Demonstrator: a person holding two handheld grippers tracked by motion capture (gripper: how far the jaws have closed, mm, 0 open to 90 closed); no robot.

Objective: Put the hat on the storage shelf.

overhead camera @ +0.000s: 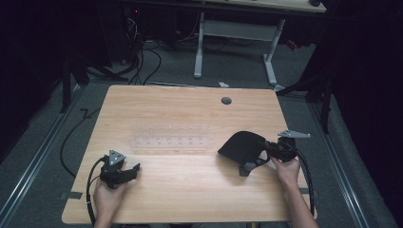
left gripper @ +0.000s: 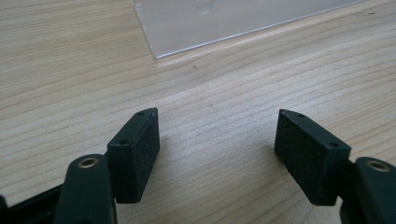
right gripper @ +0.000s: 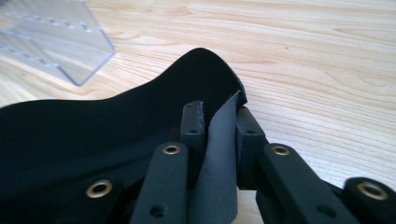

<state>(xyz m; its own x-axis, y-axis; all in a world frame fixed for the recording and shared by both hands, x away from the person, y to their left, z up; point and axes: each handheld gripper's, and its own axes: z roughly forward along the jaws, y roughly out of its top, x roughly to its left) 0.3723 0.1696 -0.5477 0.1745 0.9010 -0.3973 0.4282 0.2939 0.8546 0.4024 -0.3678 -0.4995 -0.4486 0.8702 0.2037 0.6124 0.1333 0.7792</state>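
Observation:
A black flexible pad [overhead camera: 242,145] is held lifted and curled above the right part of the wooden table [overhead camera: 190,114]. My right gripper [overhead camera: 269,148] is shut on its right edge; in the right gripper view the pad [right gripper: 84,149] bends away to the left and its edge is pinched between the jaws of the gripper [right gripper: 219,121]. My left gripper [overhead camera: 135,168] rests low over the table near the front left, open. In the left gripper view its pads [left gripper: 140,154] stand wide apart with bare wood between them.
A clear plastic sheet [overhead camera: 171,135] with rows of small holes lies flat at the table's middle; its corner [left gripper: 187,28] lies ahead of the left gripper, and its edge [right gripper: 56,42] shows in the right gripper view. A grey grommet [overhead camera: 226,100] sits near the far edge.

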